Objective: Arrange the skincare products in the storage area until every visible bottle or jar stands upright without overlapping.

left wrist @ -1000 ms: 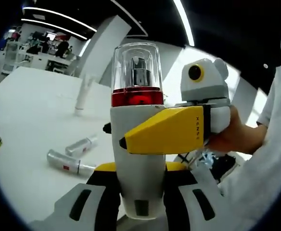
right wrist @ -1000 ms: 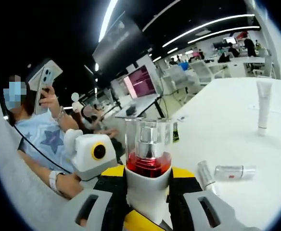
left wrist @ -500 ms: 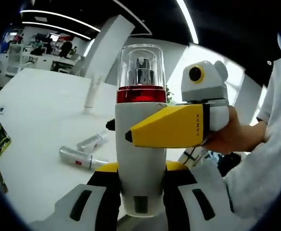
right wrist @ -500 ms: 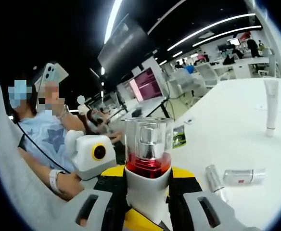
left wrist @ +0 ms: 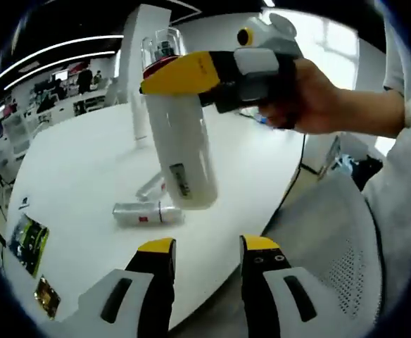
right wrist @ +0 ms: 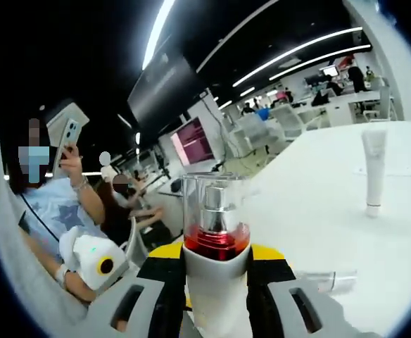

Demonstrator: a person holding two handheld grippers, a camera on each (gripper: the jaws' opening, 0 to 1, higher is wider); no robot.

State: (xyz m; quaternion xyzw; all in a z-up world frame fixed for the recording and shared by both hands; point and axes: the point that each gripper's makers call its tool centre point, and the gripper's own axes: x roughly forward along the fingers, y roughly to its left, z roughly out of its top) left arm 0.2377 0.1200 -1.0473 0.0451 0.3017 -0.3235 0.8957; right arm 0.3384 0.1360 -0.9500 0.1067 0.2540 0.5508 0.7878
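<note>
White table (left wrist: 86, 176), 2 small bottles (left wrist: 146, 213) lying flat, upright tube (right wrist: 373, 171)

1. The white pump bottle (right wrist: 216, 282) runs off the right gripper view's bottom edge, base hidden.
2. Label print on the lying tube (left wrist: 143, 213) is too small to read.
3. A second fallen tube (left wrist: 151, 187) lies partly hidden behind the bottle.

White bottle (left wrist: 184, 151) in right gripper (left wrist: 165, 77)

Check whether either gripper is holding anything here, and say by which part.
The right gripper holds the white bottle by its upper body, just under the red collar and clear cap, clear of the table. The left gripper is open and holds nothing.
</note>
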